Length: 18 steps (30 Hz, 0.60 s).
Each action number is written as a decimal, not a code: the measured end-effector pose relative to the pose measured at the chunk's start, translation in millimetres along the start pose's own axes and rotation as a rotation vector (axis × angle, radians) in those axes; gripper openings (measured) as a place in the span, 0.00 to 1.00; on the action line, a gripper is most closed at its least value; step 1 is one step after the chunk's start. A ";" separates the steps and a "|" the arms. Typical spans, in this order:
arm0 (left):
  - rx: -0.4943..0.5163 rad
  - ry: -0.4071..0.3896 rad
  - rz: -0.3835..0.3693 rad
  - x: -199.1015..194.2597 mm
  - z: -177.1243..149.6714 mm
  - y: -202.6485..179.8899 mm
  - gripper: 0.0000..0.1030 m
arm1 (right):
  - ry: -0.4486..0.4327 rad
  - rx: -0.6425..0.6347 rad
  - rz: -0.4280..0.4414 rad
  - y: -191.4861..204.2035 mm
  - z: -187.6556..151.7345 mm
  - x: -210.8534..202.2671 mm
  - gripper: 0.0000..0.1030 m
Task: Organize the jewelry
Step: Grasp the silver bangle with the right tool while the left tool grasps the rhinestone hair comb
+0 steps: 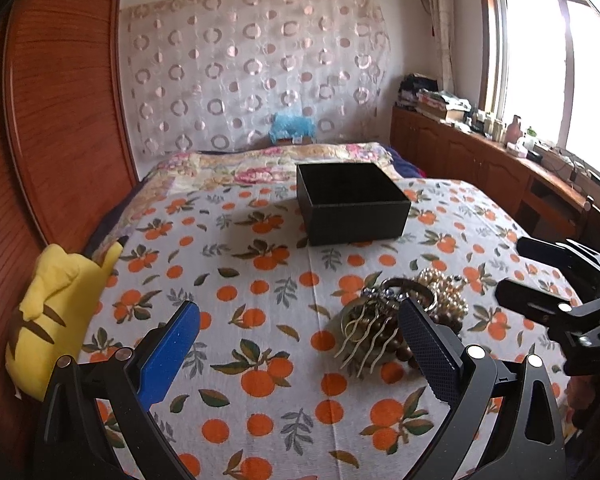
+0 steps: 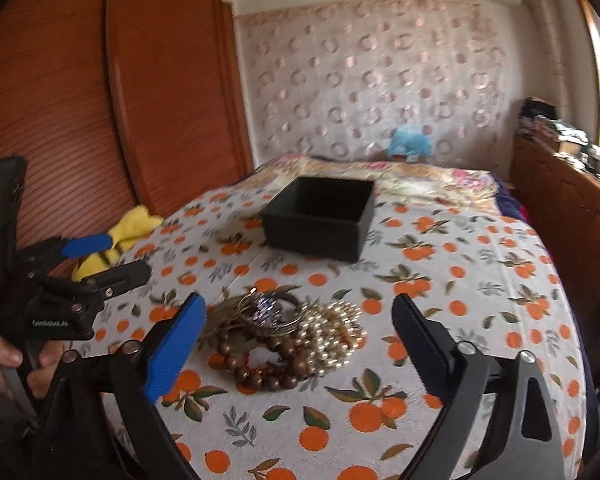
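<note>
on the orange-print bedspread (image 2: 480, 280) the jewelry pile (image 2: 288, 336) lies between the spread, empty jaws of the right hand-held gripper (image 2: 300, 344), its metal comb (image 1: 364, 340) pointing teeth toward the left hand-held gripper (image 1: 300, 344), also spread, with the black box (image 2: 320, 220) open-topped beyond.

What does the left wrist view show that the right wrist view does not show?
Only the left wrist view shows the window with bottles on its ledge, and the metal hair comb clearly at the front of the jewelry pile.

Only the right wrist view shows a hand holding the left gripper, and the brown bead bracelet lying fully in sight.

Both show the empty black box behind the pile, the pearl strands, the orange-print cloth, the yellow plush toy, and both grippers open, holding nothing.
</note>
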<state>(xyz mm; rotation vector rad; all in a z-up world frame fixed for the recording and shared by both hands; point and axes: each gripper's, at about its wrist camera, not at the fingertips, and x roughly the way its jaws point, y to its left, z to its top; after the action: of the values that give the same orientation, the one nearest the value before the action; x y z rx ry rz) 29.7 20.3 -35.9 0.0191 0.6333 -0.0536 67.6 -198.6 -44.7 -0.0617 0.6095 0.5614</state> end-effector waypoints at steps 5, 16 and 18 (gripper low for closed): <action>0.013 0.039 -0.018 11.6 -5.4 5.0 0.93 | 0.074 -0.057 0.056 7.7 2.0 29.8 0.80; 0.009 0.140 -0.047 37.6 -23.9 17.8 0.93 | 0.221 -0.159 0.148 14.7 11.8 87.8 0.72; 0.007 0.150 -0.055 39.6 -26.3 18.4 0.93 | 0.253 -0.164 0.145 12.7 11.8 98.4 0.72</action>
<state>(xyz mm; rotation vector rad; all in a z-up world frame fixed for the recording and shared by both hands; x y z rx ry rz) 47.1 37.8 -80.5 0.0123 0.7834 -0.1087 133.7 -137.8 -88.6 -0.2471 0.8177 0.7507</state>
